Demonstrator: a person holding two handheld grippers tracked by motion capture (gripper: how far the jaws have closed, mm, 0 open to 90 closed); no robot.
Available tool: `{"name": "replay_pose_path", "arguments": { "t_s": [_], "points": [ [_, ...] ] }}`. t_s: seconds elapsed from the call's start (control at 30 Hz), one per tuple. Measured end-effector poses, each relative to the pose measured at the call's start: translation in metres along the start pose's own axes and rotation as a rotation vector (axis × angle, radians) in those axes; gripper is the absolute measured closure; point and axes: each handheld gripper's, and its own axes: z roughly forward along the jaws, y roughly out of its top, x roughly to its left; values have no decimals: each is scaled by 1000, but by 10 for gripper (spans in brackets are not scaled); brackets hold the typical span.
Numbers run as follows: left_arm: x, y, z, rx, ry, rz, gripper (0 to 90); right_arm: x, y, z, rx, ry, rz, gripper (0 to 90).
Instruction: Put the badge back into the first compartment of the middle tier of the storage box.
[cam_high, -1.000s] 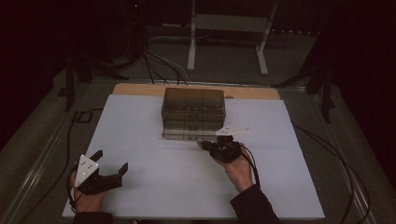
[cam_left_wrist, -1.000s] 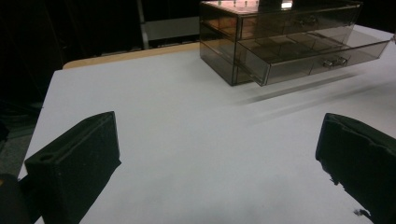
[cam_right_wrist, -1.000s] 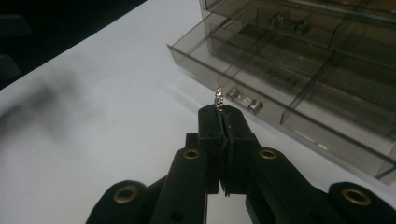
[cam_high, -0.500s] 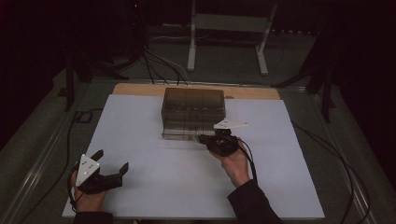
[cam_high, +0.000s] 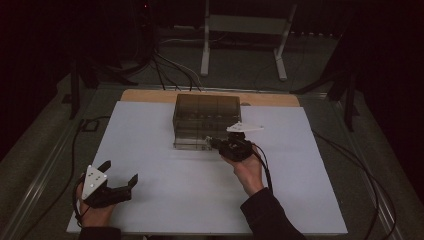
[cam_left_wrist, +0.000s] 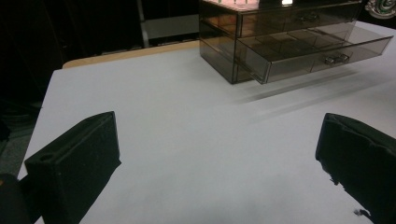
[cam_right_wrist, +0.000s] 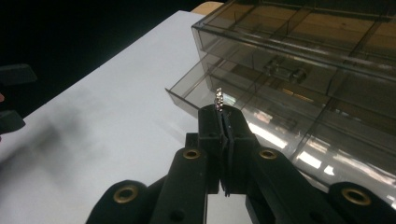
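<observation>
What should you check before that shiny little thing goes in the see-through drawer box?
1. Right gripper shut on the small shiny piece: ok.
2. Lower drawer of the drawer box pulled open: ok.
3. Piece over the open drawer: not ok, it sits just outside the drawer's corner.
4. Left gripper open and apart from the box: ok.
5. Target compartment free: cannot tell.

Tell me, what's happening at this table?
A person holds a two-jaw gripper in each hand at a white table. The right gripper is shut on a small shiny piece, holding it beside the open lower drawer of a smoky clear drawer box. The piece is too small to identify. The left gripper rests open near the table's front edge, apart from the box.
</observation>
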Motion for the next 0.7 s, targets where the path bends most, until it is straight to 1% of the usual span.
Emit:
{"name": "replay_pose_path", "arguments": {
  "t_s": [0.33, 0.5, 0.7],
  "points": [
    [0, 0, 0, -5, -1, -6, 5, 0, 8, 6, -17, 3, 15, 880],
    [0, 0, 2, 1, -3, 0, 5, 1, 11, 13, -16, 4, 19, 879],
    [1, 0, 2, 5, 0, -6, 5, 0, 11, 21, -13, 6, 32, 879]
  ]
}}
